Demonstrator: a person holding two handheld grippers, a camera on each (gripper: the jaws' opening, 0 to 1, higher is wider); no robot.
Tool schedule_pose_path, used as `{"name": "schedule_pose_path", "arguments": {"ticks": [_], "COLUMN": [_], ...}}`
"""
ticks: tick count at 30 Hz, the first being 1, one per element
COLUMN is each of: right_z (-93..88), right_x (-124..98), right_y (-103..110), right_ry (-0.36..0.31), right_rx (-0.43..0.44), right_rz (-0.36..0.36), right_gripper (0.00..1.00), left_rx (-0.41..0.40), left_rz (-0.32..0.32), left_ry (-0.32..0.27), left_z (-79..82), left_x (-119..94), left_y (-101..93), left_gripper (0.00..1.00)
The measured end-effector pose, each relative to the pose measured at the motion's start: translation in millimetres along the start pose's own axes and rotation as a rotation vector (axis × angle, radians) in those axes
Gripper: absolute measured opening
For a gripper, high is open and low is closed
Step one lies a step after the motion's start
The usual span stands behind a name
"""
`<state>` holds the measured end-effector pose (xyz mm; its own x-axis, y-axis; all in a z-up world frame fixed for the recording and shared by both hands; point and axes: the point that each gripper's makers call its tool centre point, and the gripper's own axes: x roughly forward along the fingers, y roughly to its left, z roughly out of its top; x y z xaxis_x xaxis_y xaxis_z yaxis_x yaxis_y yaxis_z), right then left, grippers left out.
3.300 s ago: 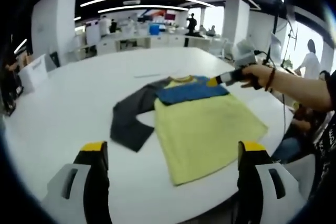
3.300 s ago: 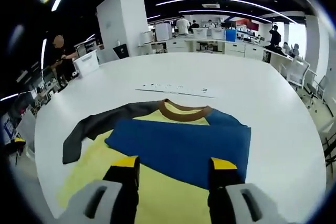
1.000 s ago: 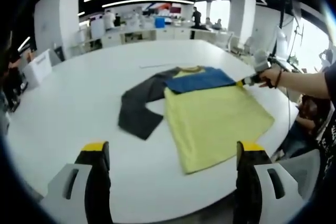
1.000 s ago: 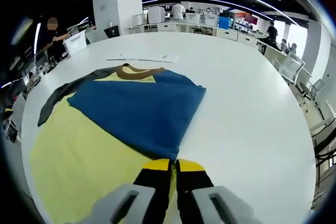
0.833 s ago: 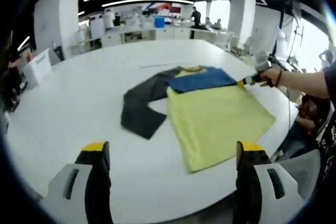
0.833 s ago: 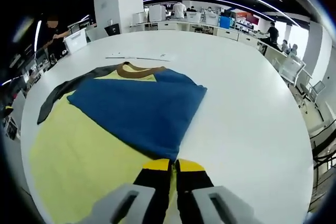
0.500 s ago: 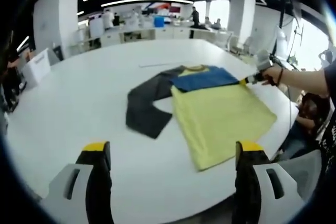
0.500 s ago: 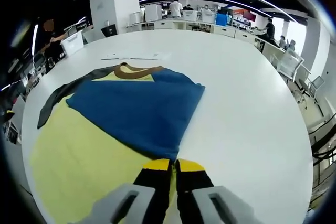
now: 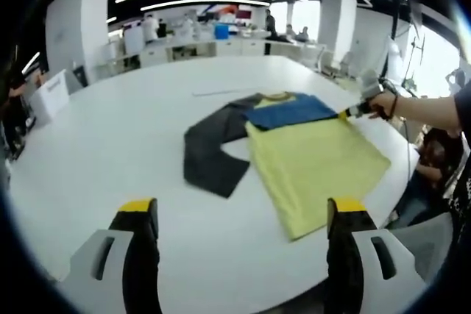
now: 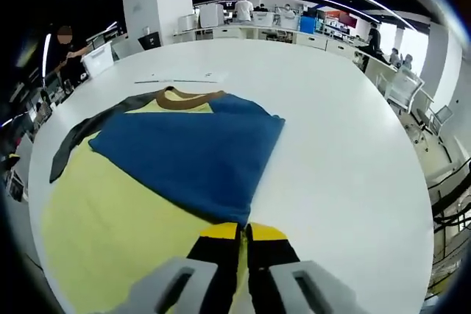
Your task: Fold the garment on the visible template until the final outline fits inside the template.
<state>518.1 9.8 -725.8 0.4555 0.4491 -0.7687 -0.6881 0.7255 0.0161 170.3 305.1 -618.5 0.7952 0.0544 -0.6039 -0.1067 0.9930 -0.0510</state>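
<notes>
Right gripper view, entry one: my right gripper (image 10: 245,234), jaws pressed together on the tip of the folded blue sleeve (image 10: 188,152) of the garment (image 10: 110,211). The garment lies flat on the white tabletop (image 10: 346,152): yellow body, brown collar (image 10: 184,98), blue sleeve laid across the chest, dark grey sleeve (image 10: 77,137) stretched out to the far side.

Left gripper view, entry two: my left gripper (image 9: 243,215), jaws wide apart, holding nothing, hovering above the near tabletop (image 9: 96,137) well short of the garment (image 9: 316,159). The grey sleeve (image 9: 213,152) lies spread beside the yellow body. My right hand (image 9: 383,104) and its gripper (image 9: 347,113) sit at the garment's far corner.

Risks, as I judge them:
- A pull on the blue tip could drag the whole garment, since nothing pins the other side; the yellow hem already lies near the tabletop edge in the left gripper view.
- Releasing carelessly could let the sleeve spring back or wrinkle the fold.
- The grey sleeve is not yet folded, so the outline is too wide.

Hard to make out:
- No template outline that I can identify; a faint strip (image 10: 173,78) lies beyond the collar, its markings too small to read.
- How much cloth sits between my right jaws is hidden by the jaws themselves.
- The garment's lower hem is cut off in the right gripper view.
</notes>
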Motion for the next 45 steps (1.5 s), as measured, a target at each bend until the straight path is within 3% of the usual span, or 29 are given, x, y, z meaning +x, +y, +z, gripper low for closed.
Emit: {"name": "schedule_pose_path", "arguments": {"ticks": [4,7,10,14,22,30,39,45], "right_z": [-0.1,1.8,7.2,18.4,38.6,46.6,35.6,34.6], "right_x": [0.4,-1.0,-3.5,-12.3,-36.9,-79.2,-114.4,-135.7], "right_y": [-0.4,-3.8,-1.4,5.5,30.9,64.9,84.0,97.1], "right_ry": [-0.004,-0.016,-0.045,-0.091,-0.177,-0.250,-0.247,-0.281], "right_rx": [-0.026,-0.038,0.011,-0.005,-0.031,-0.077,-0.131,-0.165], "right_rz": [-0.002,-0.032,-0.018,0.008,0.087,0.201,0.253,0.274], "right_gripper": [0.00,0.14,0.40,0.47,0.71,0.84,0.91,0.98], "left_rx": [0.002,0.003,0.012,0.016,0.037,0.056,0.076,0.057], "left_rz": [-0.002,0.002,0.006,0.010,0.014,0.012,0.002,0.001], "left_ry": [0.005,0.007,0.009,0.003,-0.020,-0.037,-0.049,-0.072], "left_z": [-1.4,-1.2,0.1,3.2,13.2,21.0,26.3,29.2], "left_x": [2.2,4.1,4.8,6.3,13.8,26.5,44.6,59.2], "left_y": [-0.5,0.5,0.8,2.4,2.2,5.1,7.0,8.1], "left_gripper": [0.90,0.89,0.88,0.88,0.84,0.77,0.73,0.68]}}
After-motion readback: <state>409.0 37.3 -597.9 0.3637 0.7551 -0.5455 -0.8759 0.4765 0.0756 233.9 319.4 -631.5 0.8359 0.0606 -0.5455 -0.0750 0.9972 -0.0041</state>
